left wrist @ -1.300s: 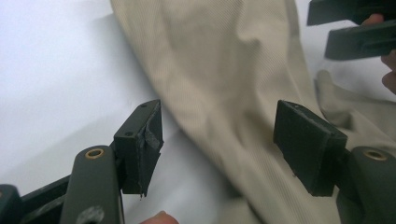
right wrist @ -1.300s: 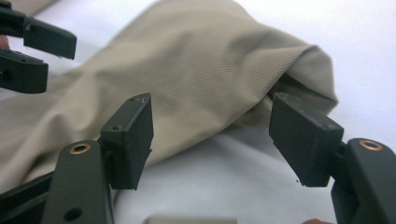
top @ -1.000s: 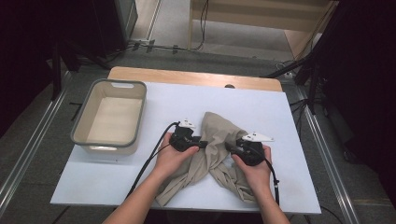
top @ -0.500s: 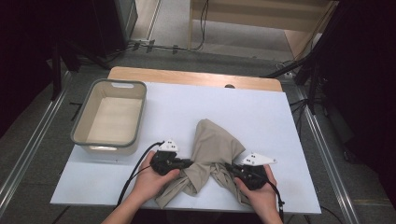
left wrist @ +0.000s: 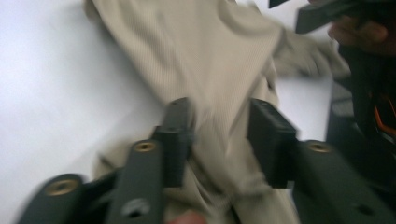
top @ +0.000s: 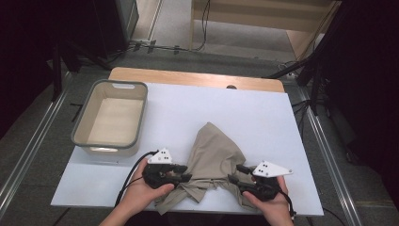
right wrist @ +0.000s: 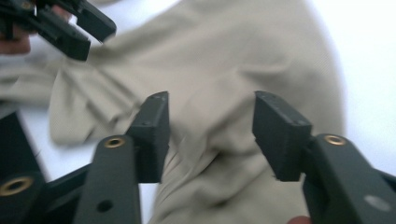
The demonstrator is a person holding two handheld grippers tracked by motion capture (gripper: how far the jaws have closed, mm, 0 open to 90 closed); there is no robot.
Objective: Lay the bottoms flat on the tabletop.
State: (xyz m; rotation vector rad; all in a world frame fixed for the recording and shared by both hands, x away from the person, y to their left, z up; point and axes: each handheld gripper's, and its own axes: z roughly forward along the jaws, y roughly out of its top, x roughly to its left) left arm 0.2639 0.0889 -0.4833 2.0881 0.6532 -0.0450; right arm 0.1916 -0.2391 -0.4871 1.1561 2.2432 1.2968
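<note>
A beige cloth (top: 214,155) lies crumpled on the white tabletop (top: 263,113), its lower folds near the front edge. My left gripper (top: 182,177) is at the cloth's lower left. Its jaws have just been opening and now stand open, with a loose fold of the cloth (left wrist: 224,70) between them (left wrist: 220,109). My right gripper (top: 235,176) is at the lower right. It too has just been opening and stands open (right wrist: 212,100) over the cloth (right wrist: 224,56), pads apart from the fabric. Each gripper view also shows the other gripper farther off.
A grey-rimmed empty bin (top: 80,141) stands at the left of the table. A wooden strip (top: 188,77) runs along the far edge. Metal rails and cables lie on the floor on both sides. White tabletop shows beyond the cloth and to its right.
Both hands have drawn back toward the front edge, pulling the cloth's lower part with them. Both grippers, shut on the cloth before, have let go and opened.
</note>
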